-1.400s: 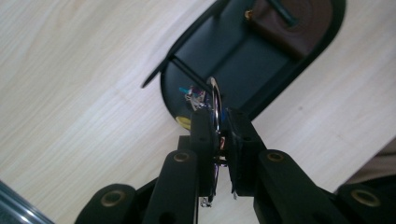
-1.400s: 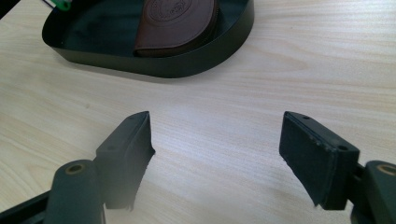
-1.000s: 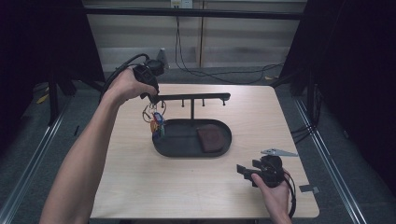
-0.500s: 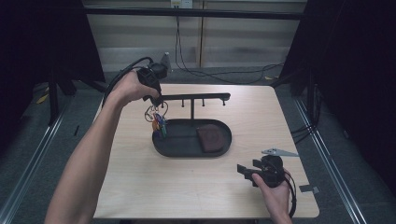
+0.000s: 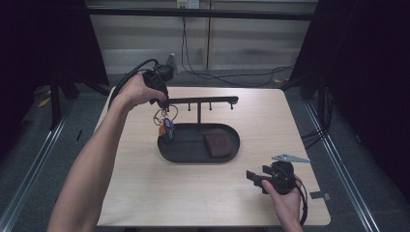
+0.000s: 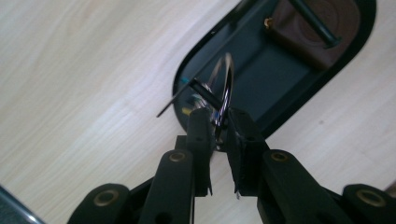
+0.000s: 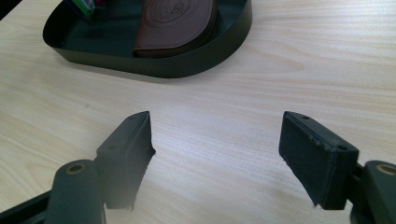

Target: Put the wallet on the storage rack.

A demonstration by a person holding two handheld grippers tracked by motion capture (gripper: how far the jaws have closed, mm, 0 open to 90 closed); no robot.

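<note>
L tool [image 6: 215, 135] clamped on 1 key ring [image 6: 224, 88]; R tool [image 7: 217, 158] jaws apart; 1 tray [image 5: 193, 155], 1 wallet [image 5: 217, 143].

1. The brown wallet [image 7: 175, 21] in the black tray [image 7: 205, 58] carries a round embossed stamp. The stamp seems to hold some letters, but they are too small and too blurred to read.
2. No other text, label, brand, number or sign can be read anywhere.
</note>
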